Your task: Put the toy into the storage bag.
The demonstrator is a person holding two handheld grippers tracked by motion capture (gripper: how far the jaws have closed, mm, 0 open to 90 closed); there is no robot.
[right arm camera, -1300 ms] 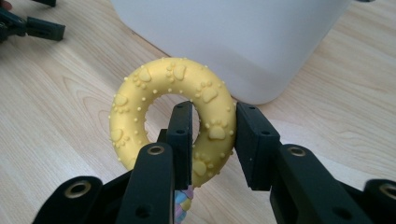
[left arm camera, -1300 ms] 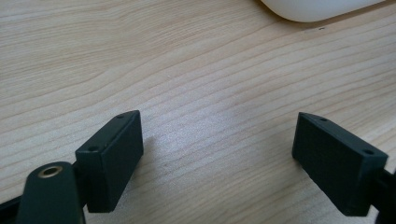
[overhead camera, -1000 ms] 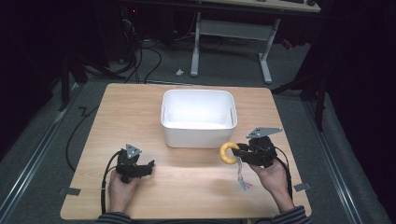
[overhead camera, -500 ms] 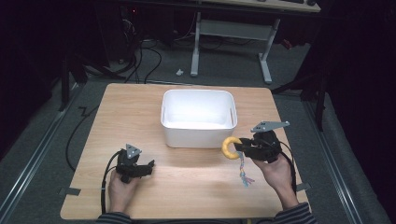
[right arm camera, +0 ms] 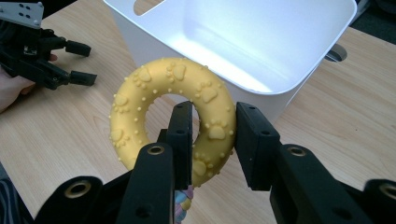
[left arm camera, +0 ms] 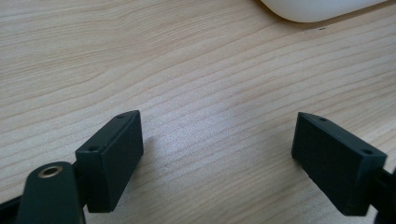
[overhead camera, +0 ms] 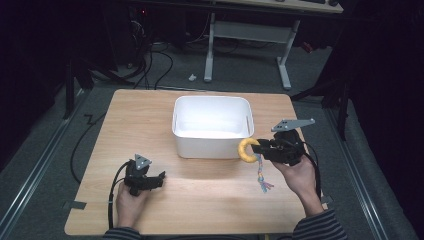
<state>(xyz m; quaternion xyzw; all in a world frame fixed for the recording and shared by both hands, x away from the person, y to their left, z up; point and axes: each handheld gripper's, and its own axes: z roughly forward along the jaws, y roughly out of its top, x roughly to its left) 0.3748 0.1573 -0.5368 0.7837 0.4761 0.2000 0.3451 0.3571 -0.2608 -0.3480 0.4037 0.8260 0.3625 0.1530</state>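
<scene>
While the left gripper (overhead camera: pixel 159 177) stays low on the table (overhead camera: pixel 210 210), jaws wide apart with nothing in them, the high view shows the right gripper (overhead camera: pixel 260 148) has lifted the yellow ring toy (overhead camera: pixel 246 149) closer to the white bin (overhead camera: pixel 212 125). Its rope tail (overhead camera: pixel 261 175) hangs down. In the left gripper view there is bare wood. The right gripper view shows paw prints on the ring, squeezed between the jaws, just beside the bin's rim.
</scene>
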